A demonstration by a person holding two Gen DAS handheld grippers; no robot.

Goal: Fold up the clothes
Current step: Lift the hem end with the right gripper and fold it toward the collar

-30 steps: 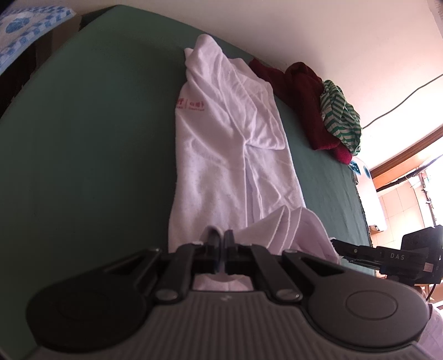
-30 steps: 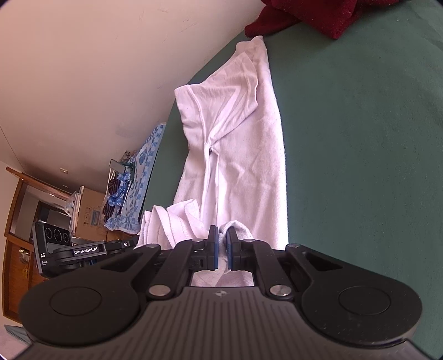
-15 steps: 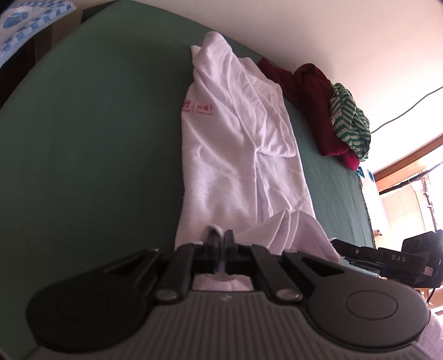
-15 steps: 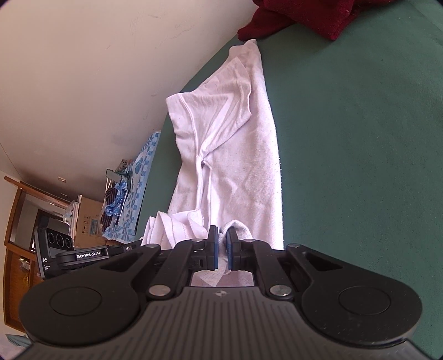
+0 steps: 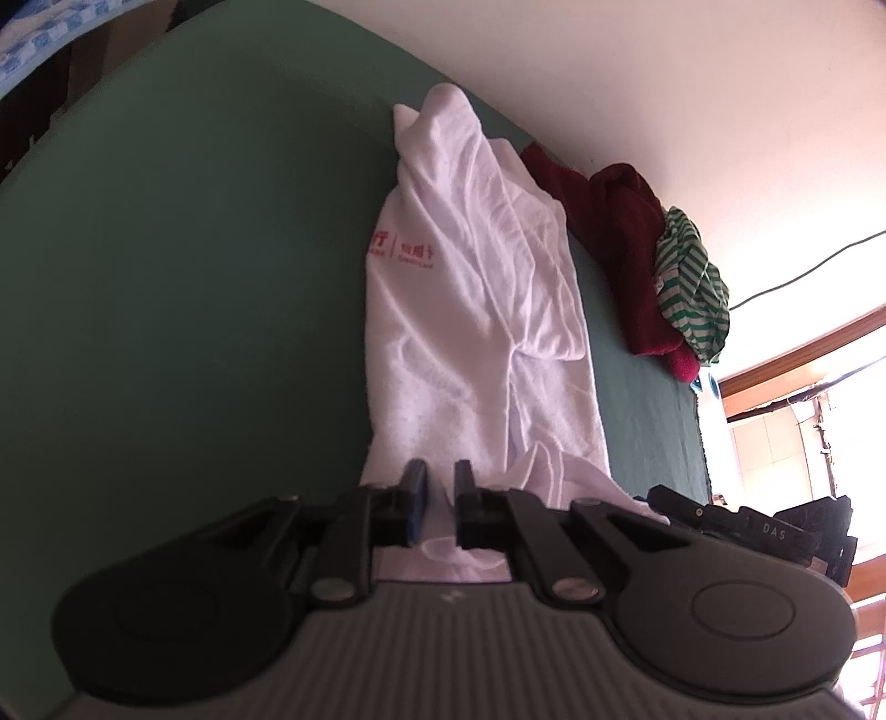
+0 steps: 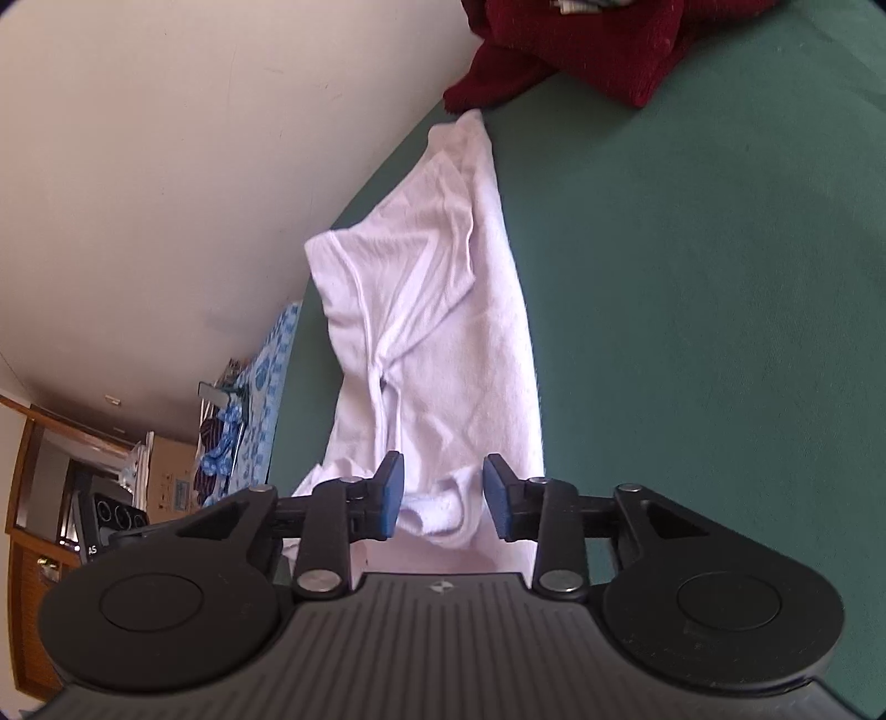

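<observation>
Surface: green bed, set against a pale wall.

Task item: white T-shirt, lying on the bed as a long narrow strip. In the left wrist view it runs from the gripper at 6 o'clock up towards 12 o'clock. A sleeve is folded over its 3 o'clock side.

Marking: small red print on the shirt's 9 o'clock edge, upper half.

Near end of shirt: bunched in loose folds just ahead of both grippers.

Left gripper: jaws close together and clamped on the near hem of the white T-shirt. White cloth fills the narrow slot between the blue pads.

Right gripper: jaws stand apart and have just been opening. A rolled fold of the shirt lies between the pads, and neither pad presses on it.

Other clothing: dark red garment heaped at 2 o'clock in the left wrist view, touching the far tip of the shirt. A green-and-white striped garment rests on its 3 o'clock side.

Right wrist view: the same red garment sits at 12 o'clock, beyond the far end of the shirt.
</observation>
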